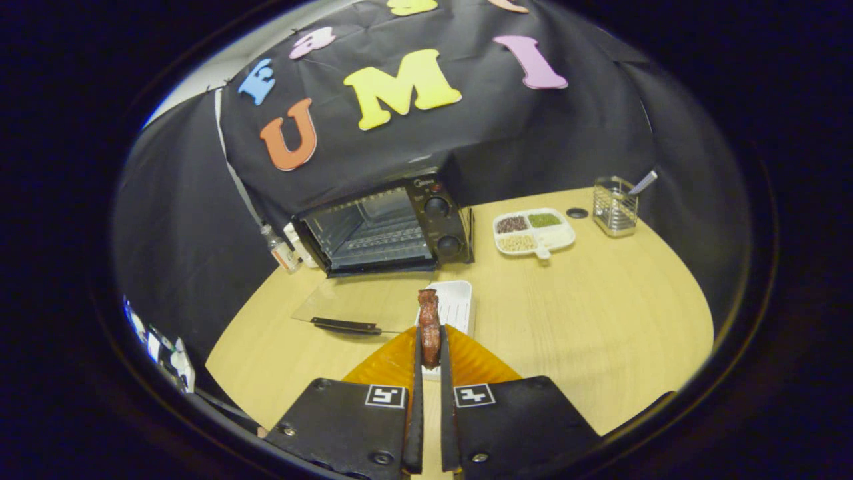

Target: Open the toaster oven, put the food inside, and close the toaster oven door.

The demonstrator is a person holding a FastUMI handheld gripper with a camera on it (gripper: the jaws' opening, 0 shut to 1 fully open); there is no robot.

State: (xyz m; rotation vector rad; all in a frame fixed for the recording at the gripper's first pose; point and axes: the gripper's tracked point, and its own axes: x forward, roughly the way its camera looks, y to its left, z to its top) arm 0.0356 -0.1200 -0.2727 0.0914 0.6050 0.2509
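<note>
A black toaster oven (386, 227) stands at the back of the wooden table, its glass door (346, 303) folded down flat with the dark handle nearest me. The wire rack inside is bare. My gripper (430, 357) is shut on a reddish-brown piece of food (428, 323), which sticks out past the fingertips, held above the table. A white tray (456, 300) lies on the table just beyond the fingers, in front of the open door's right end.
A white divided dish (563, 237) with beans and grains sits right of the oven. Further right stand a wire cutlery holder (614, 207) and a small dark disc (577, 213). A small bottle (280, 250) stands left of the oven. The table's front-left edge (220, 360) is close.
</note>
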